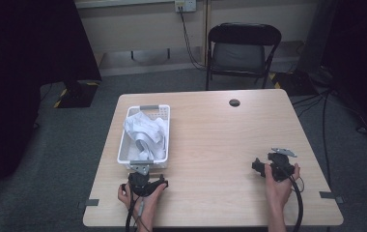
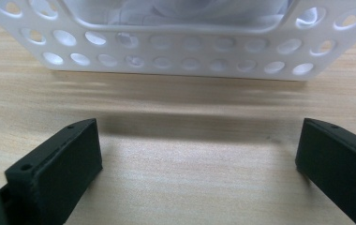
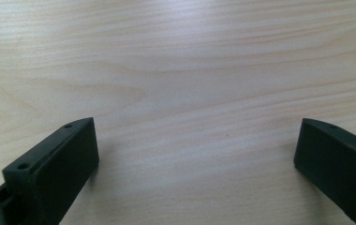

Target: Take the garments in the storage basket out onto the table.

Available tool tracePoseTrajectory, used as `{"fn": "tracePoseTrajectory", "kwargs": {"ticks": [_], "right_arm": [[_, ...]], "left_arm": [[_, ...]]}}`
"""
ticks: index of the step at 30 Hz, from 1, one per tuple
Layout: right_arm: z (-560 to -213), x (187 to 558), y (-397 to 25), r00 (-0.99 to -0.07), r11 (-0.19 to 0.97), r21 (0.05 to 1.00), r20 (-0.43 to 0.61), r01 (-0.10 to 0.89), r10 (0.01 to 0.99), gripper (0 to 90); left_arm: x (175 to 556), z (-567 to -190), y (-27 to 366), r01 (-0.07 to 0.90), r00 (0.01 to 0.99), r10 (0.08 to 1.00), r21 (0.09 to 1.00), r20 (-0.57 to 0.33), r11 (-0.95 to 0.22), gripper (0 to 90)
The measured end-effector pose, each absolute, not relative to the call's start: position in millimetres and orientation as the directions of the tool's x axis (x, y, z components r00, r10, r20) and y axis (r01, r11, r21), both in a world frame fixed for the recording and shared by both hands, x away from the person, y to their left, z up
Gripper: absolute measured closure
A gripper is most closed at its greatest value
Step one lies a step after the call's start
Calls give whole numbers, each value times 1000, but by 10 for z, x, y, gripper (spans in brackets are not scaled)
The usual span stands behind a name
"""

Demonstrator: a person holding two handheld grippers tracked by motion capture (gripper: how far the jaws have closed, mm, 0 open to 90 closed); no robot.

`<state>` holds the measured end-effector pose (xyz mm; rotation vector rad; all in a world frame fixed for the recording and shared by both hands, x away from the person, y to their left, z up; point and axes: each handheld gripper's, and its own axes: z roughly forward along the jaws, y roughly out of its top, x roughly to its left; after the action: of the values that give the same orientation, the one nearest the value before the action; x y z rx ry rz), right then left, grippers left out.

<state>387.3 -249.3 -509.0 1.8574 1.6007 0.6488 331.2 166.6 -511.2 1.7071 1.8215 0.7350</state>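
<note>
Two tongs [image 1: 148, 170] [image 1: 263, 166], one basket [image 1: 123, 150]

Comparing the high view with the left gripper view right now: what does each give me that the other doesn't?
The high view alone takes in the left gripper and right gripper in the person's hands, the crumpled white cloth inside the basket, the black folding chair behind the table, and the grey floor.

The left gripper view alone gives the close detail: its two black jaws wide apart with bare wood between them, aimed at the basket's near wall with its rows of round holes.

Both share the white perforated plastic basket and the light wooden table.
</note>
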Motion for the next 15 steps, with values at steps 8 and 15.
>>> {"fn": "tracePoseTrajectory", "kwargs": {"ticks": [8,15], "right_arm": [[-5089,3874,-2493,155,-97,711,-18,697,988,0],[-5089,3873,-2493,155,-97,711,-18,697,988,0]], "left_arm": [[3257,-5091,1660,676,-18,998,734,-68,62,21],[3239,-5030,1680,653,-12,997,754,-79,67,12]]}}
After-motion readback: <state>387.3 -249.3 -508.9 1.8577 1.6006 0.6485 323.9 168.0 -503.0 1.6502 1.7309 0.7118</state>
